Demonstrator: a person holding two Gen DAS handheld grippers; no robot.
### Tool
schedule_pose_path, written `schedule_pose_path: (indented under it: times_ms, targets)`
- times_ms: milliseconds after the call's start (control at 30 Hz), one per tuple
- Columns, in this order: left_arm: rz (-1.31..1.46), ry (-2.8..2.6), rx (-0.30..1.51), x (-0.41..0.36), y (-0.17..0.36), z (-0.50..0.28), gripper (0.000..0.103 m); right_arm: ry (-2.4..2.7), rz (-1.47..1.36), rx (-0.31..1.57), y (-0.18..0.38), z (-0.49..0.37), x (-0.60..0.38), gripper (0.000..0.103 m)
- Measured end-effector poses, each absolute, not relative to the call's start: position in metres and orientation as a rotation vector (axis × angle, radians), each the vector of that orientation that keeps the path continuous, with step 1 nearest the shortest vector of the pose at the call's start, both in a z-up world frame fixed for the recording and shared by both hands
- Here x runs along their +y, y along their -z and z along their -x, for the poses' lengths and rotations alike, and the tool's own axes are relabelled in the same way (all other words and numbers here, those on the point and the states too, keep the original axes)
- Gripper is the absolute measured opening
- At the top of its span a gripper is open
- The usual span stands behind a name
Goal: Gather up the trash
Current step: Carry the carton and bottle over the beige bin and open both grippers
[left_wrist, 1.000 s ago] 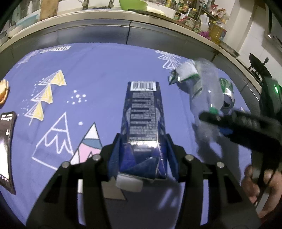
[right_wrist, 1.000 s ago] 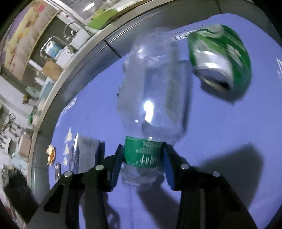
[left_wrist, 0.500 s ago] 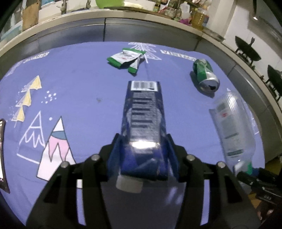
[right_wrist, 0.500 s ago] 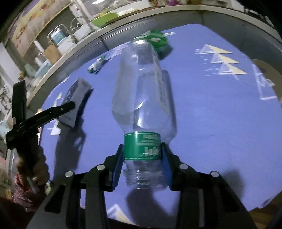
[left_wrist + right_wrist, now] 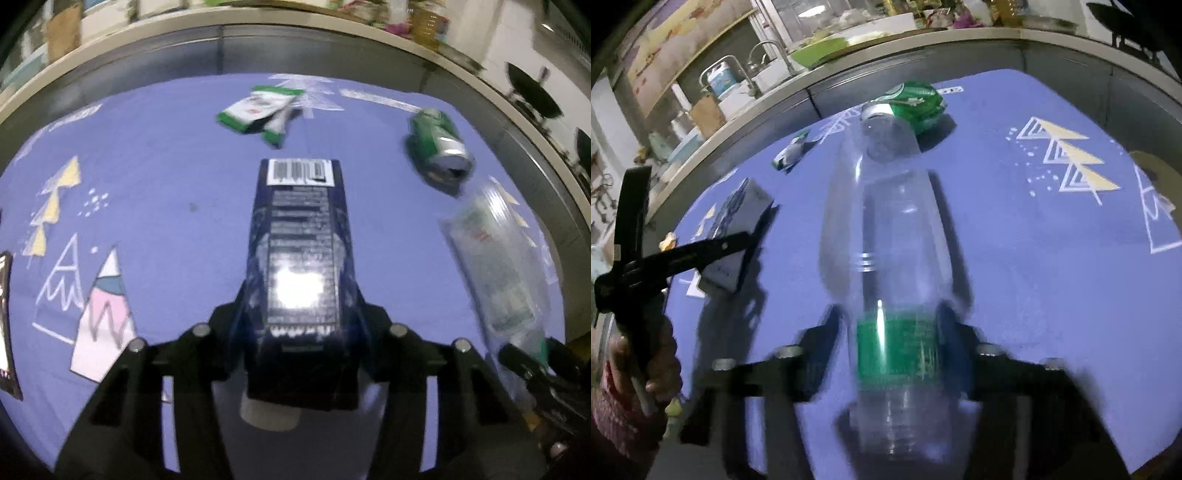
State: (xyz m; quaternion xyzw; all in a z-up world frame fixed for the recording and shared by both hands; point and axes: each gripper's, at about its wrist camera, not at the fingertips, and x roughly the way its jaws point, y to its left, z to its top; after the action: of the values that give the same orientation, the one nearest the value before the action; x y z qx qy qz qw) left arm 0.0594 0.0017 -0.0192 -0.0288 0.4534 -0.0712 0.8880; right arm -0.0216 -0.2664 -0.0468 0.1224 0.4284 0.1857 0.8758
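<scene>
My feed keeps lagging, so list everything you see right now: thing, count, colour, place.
carton: 1, dark blue, gripped in left tongs above the cloth
bottle: 1, clear with green label, gripped in right tongs
can: 1, green, lying far right on the cloth
wrappers: 2, green and white, lying at the far middle
dark packet: 1, black, left edge
cloth: 1, purple with mountain prints, covering the table
left tongs: 1, black
right tongs: 1, black
hand: 1, holding the left tongs' handle
</scene>
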Motion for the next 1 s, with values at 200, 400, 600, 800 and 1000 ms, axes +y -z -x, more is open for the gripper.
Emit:
schedule_pose_path:
  times_ms: [200, 400, 600, 800, 1000]
  targets:
    - [0.018, 0.351, 0.980, -0.068, 0.012, -0.061, 0.047, -0.322, -0.472, 0.857, 0.053, 0.037, -0.329, 0.036]
    - [-0.108, 0.587, 0.987, -0.190, -0.001, -0.077, 0.047, -0.177, -0.625, 0.739, 0.049, 0.057, -0.407, 0.036]
    - [-0.225, 0.815, 1.008, -0.328, -0.009, -0.103, 0.047, -0.035, -0.868, 0.710, 0.061, 0.054, -0.511, 0.036]
    - [-0.311, 0.855, 1.103, -0.444, 0.017, -0.150, 0.071, 0.102, -0.988, 0.784, 0.078, 0.017, -0.571, 0.049]
    - [-0.292, 0.792, 1.102, -0.448, 0.025, -0.157, 0.071, 0.140, -1.019, 0.678, 0.084, 0.049, -0.575, 0.058]
